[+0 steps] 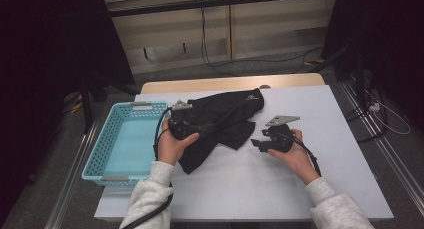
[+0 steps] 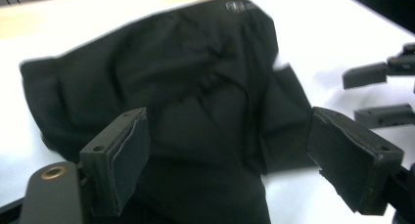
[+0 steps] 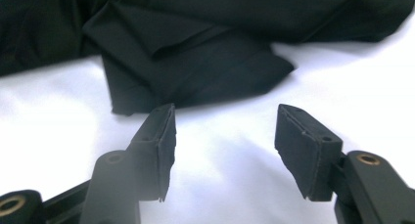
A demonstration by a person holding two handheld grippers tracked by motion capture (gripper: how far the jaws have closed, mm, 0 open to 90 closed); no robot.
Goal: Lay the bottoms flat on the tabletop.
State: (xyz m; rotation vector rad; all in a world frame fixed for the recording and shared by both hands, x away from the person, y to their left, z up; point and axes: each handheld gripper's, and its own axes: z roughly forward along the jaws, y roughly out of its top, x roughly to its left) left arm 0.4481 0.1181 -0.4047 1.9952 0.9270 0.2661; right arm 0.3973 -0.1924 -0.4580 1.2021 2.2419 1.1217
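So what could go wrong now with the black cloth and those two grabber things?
The black garment lies crumpled, so the left gripper, jaws open over it, might pinch several layers at once and lift a bunched lump. The right gripper is open over bare table just short of the cloth's edge, so it could close on nothing. A loose end might also miss the blue basket beside it.

Bare white table (image 1: 280, 184) ahead of my right gripper (image 1: 257, 144), black garment (image 1: 220, 121) bunched under my left gripper (image 1: 192, 123), blue basket (image 1: 97, 159) walling my left edge
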